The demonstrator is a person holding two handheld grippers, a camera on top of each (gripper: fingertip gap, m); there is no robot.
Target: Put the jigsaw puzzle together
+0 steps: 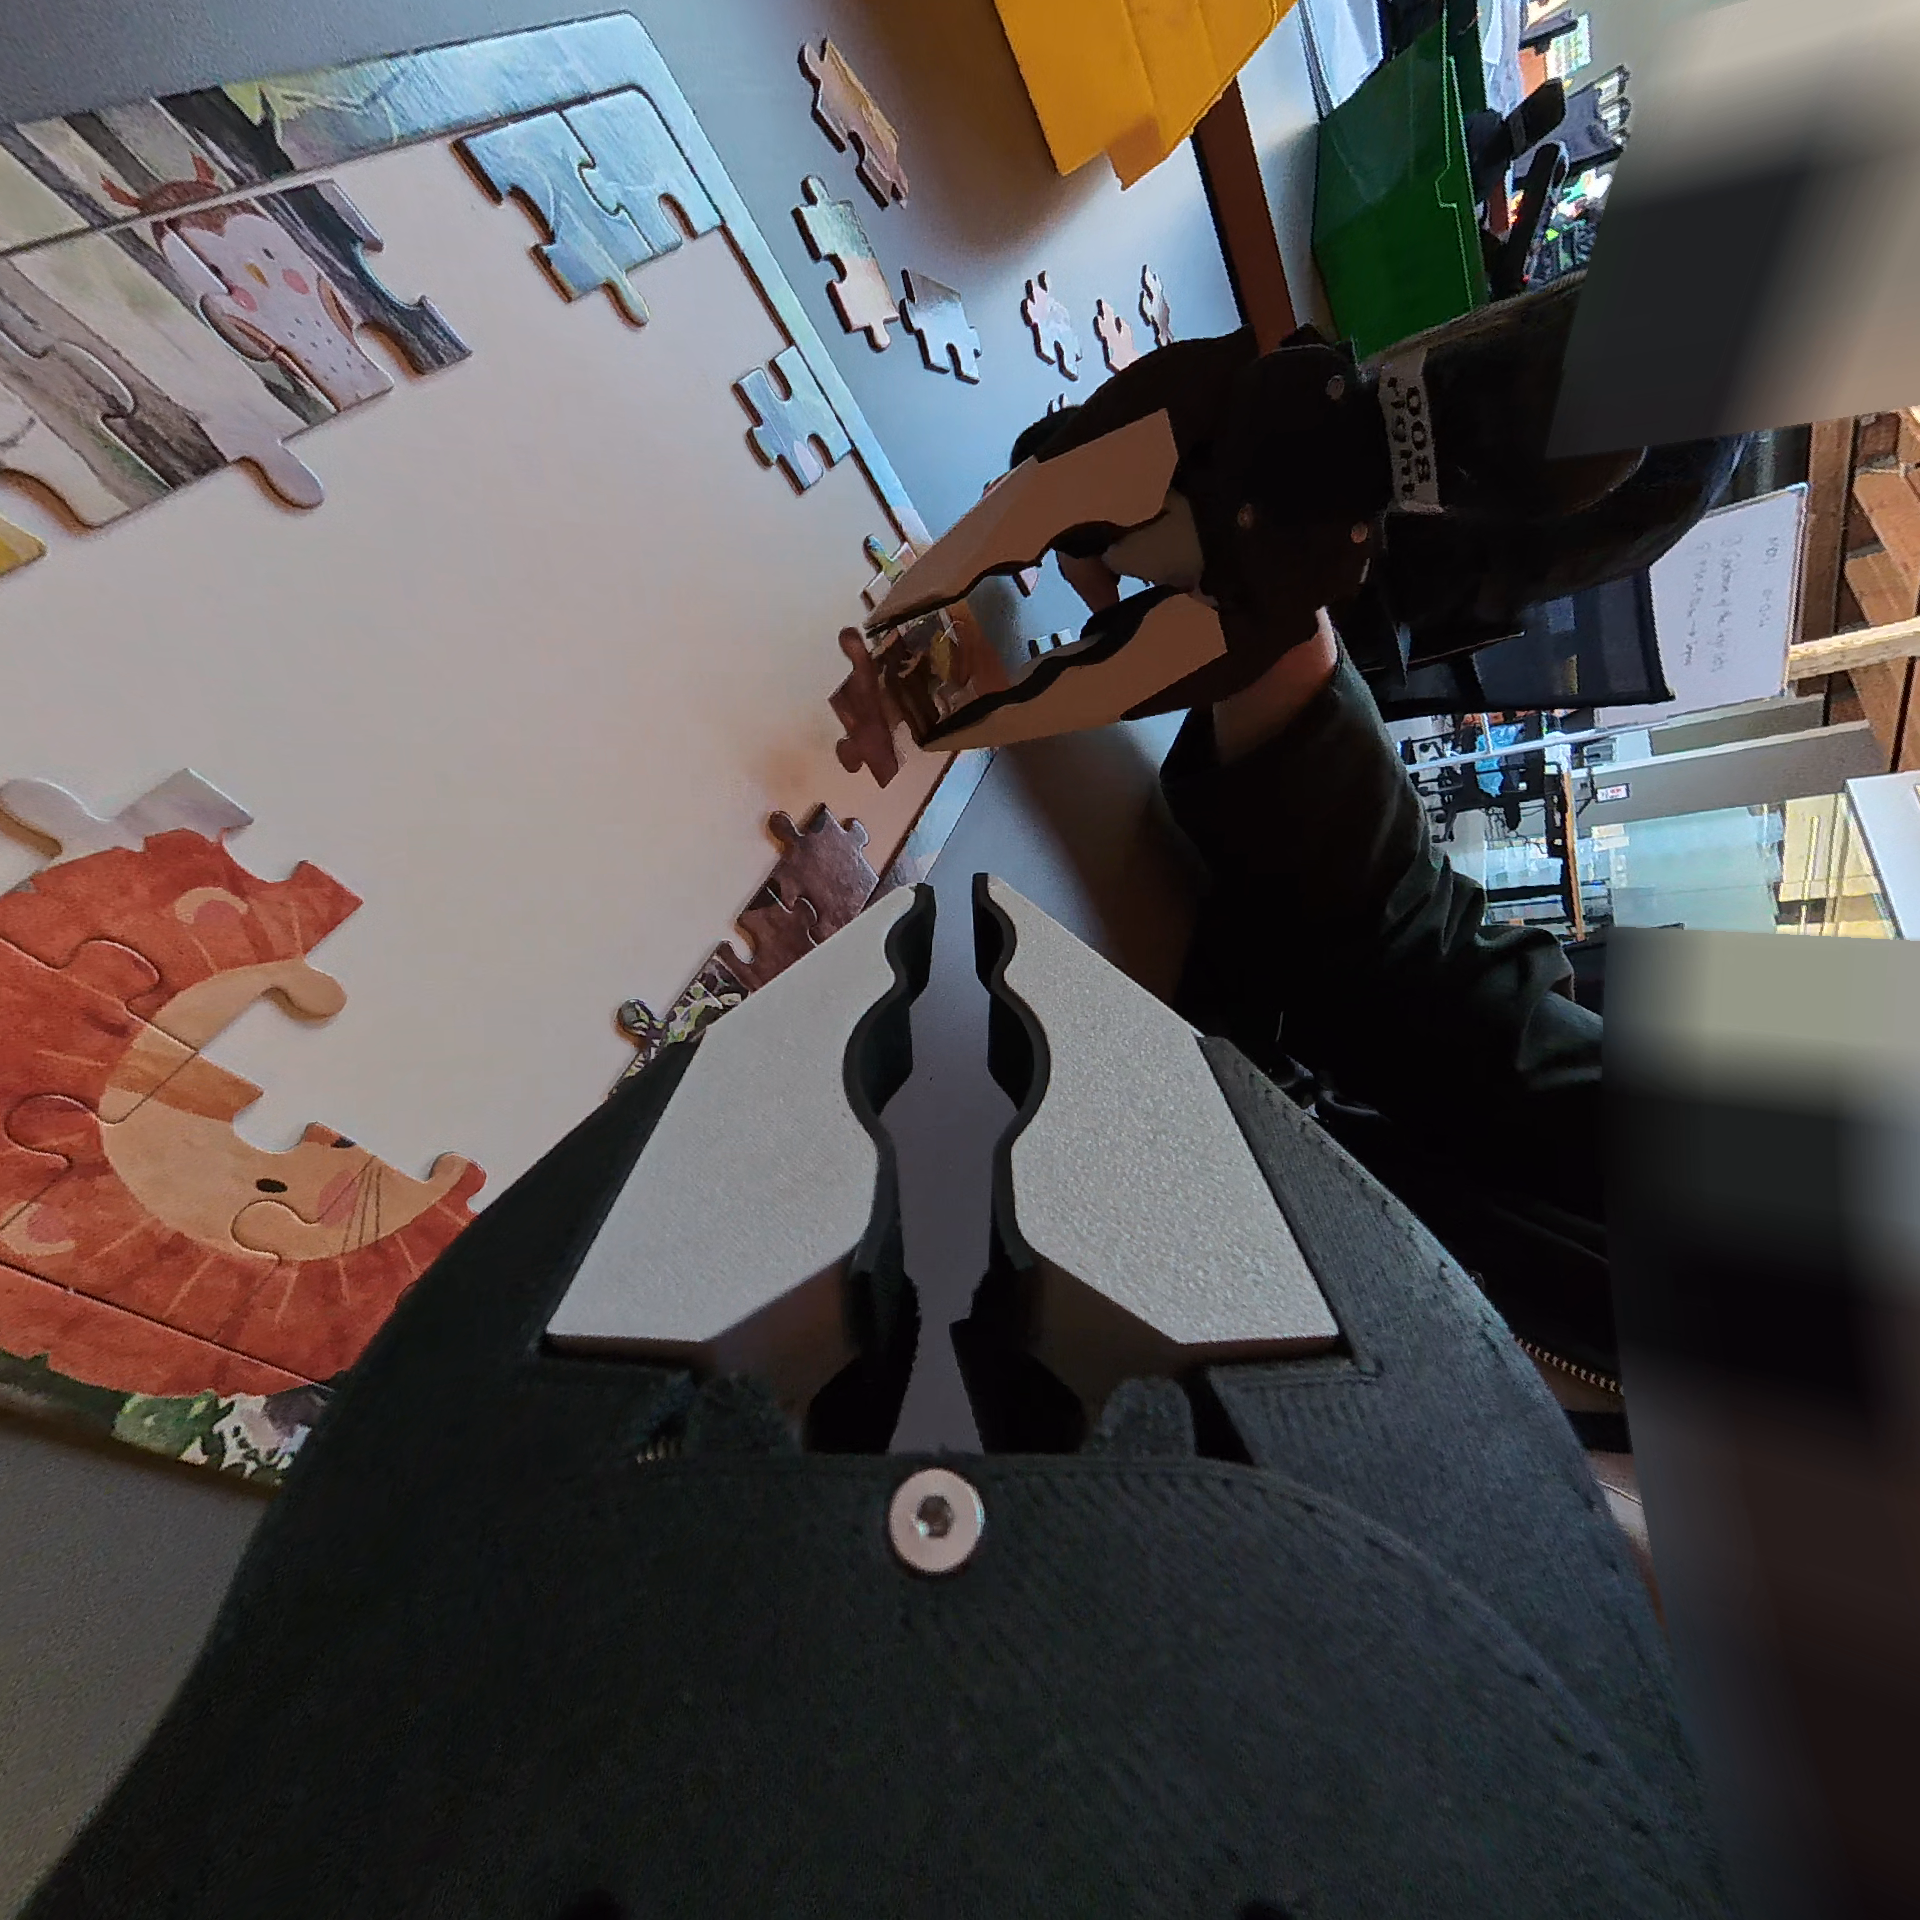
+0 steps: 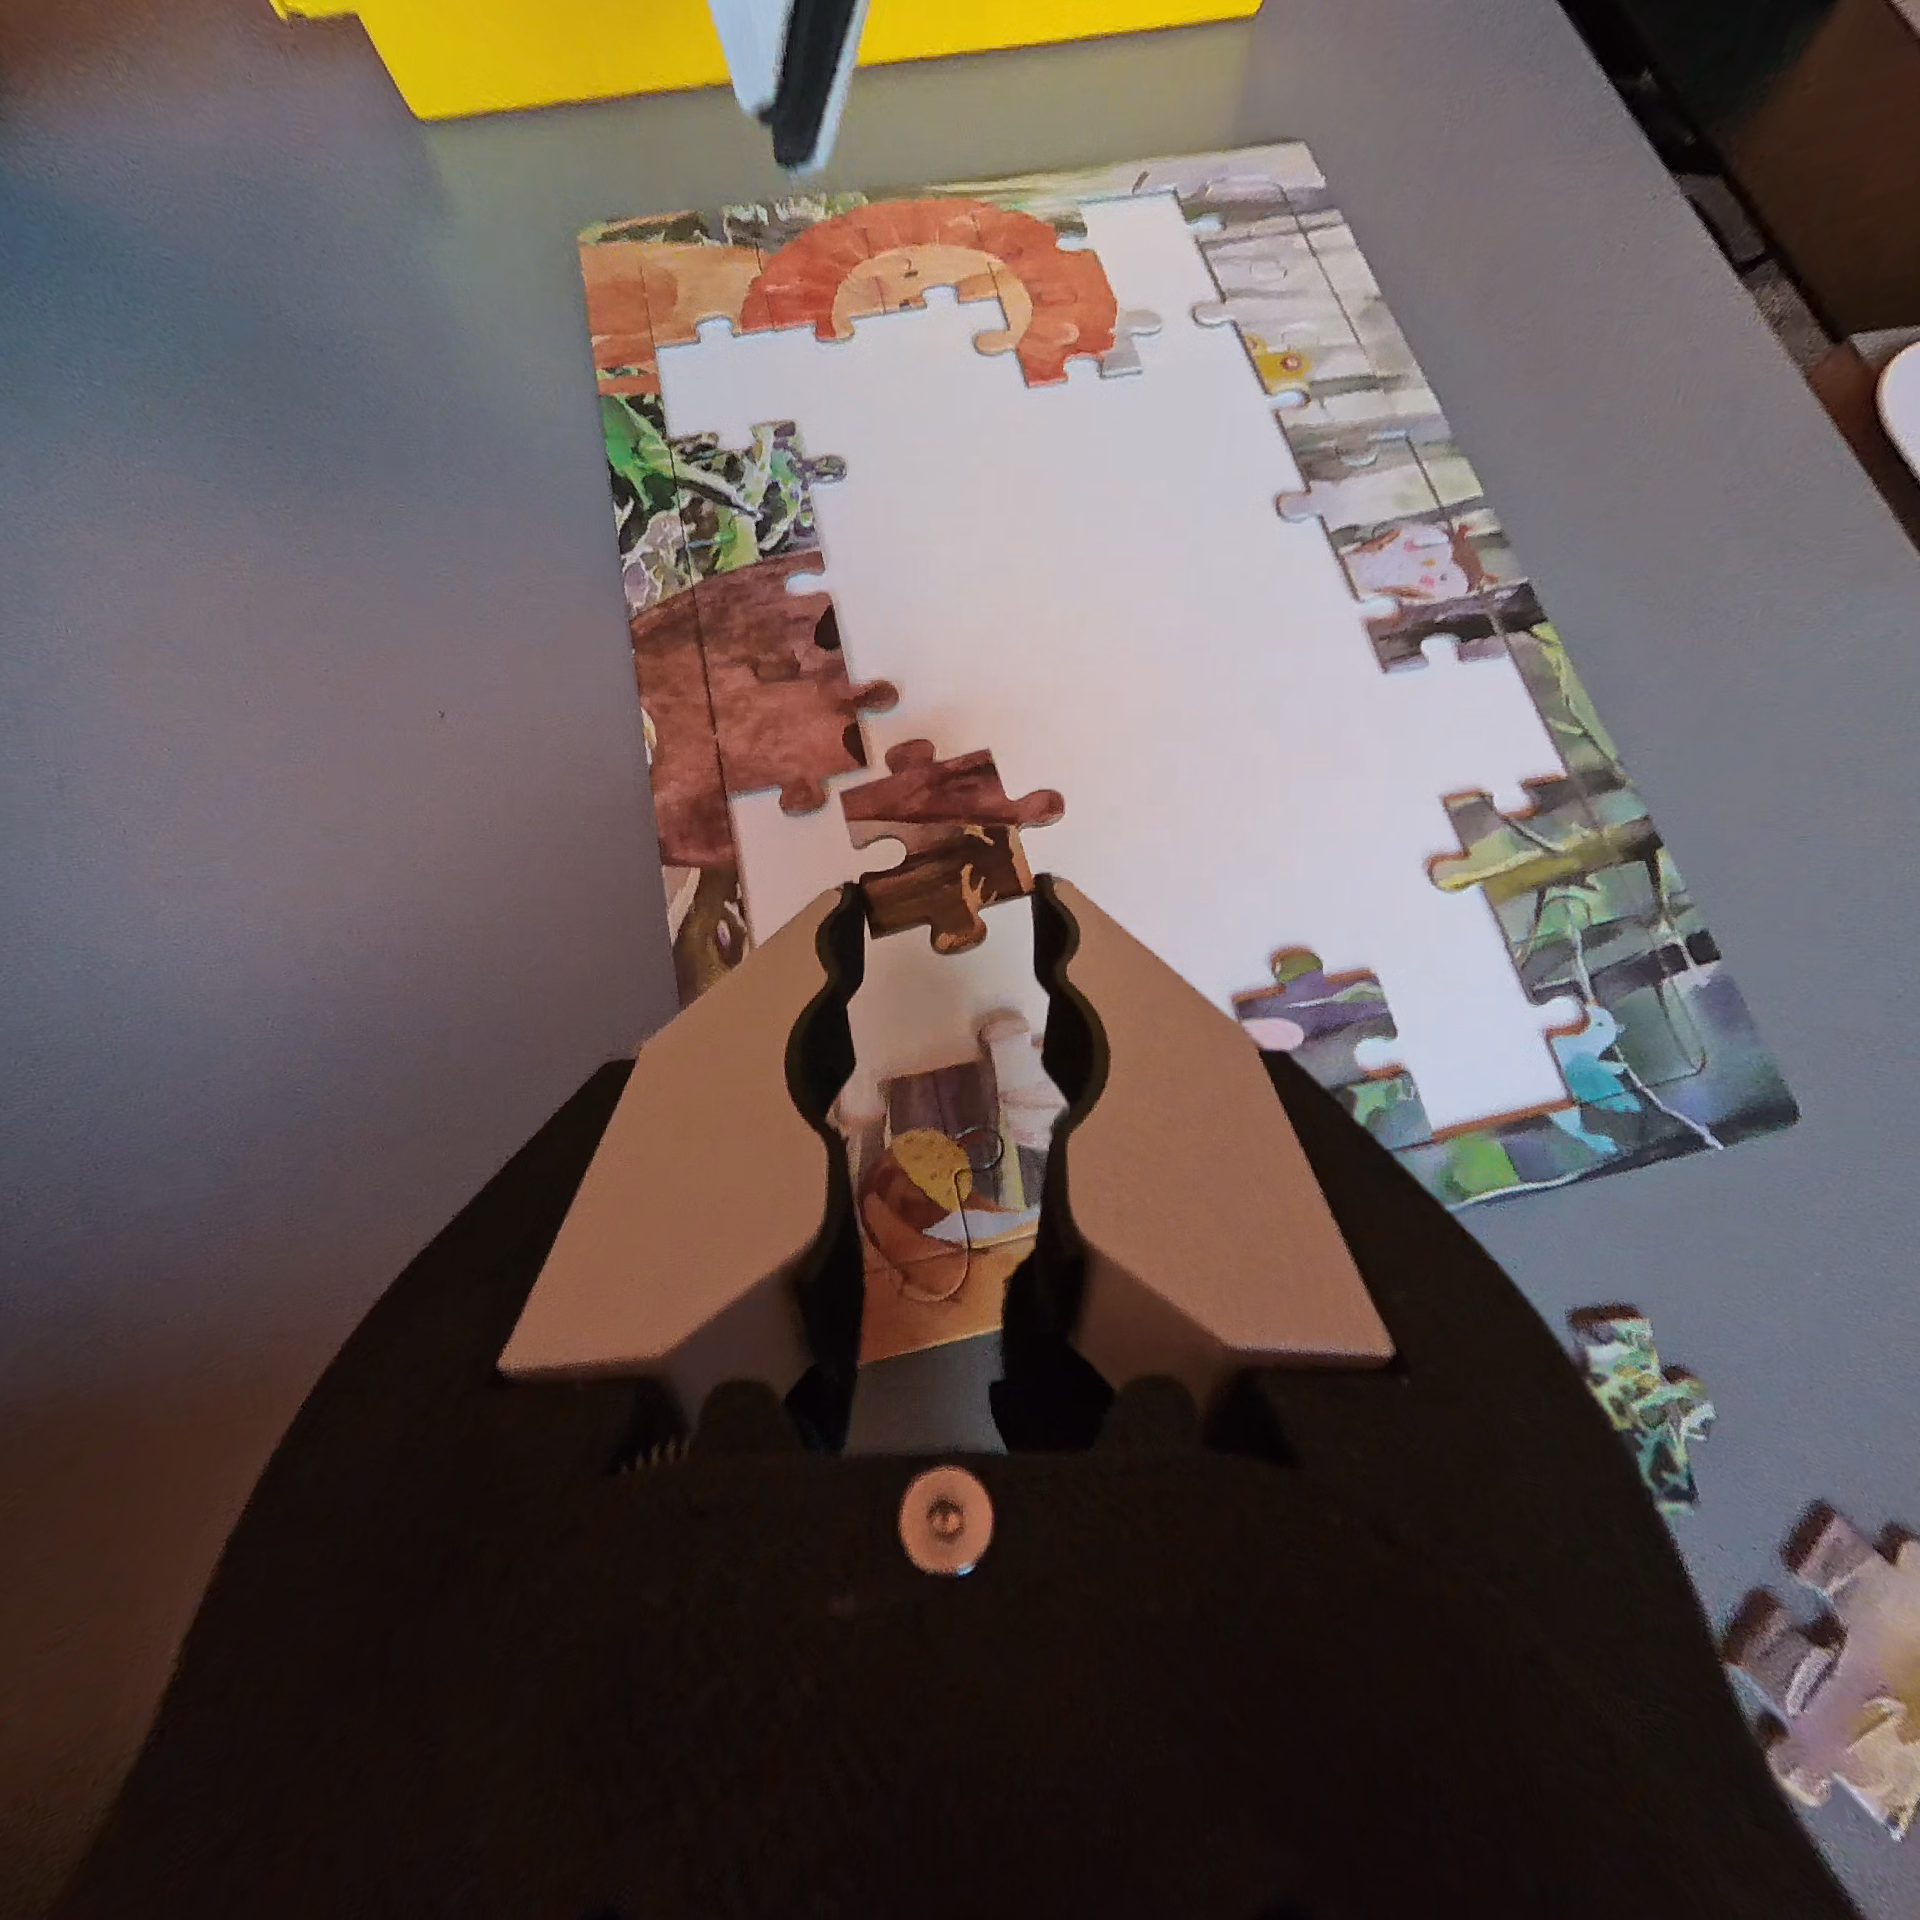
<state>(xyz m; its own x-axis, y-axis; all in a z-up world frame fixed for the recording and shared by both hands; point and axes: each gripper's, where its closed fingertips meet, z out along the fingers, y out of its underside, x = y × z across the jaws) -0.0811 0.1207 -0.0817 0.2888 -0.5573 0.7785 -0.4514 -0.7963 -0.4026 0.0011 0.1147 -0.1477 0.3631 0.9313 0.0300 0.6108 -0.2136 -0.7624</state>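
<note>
My right gripper (image 2: 948,891) pinches a brown puzzle piece (image 2: 951,842) by its near edge, over the white middle of the puzzle board (image 2: 1091,582), just beside the brown part on the left side. My left gripper (image 1: 953,891) holds nothing; its fingers are a bit apart, near the board's edge. Loose pieces (image 2: 1642,1403) lie on the gray table (image 2: 312,623), near right. Yellow box (image 2: 623,62) at the far end.

There is one puzzle board (image 2: 1091,582), only partly filled. One brown piece (image 2: 940,831) sits between the jaws of the right gripper (image 2: 945,894). Seven loose pieces (image 1: 847,260) lie beside the board in the left wrist view. There are two grippers, and one yellow box (image 1: 1122,73).
</note>
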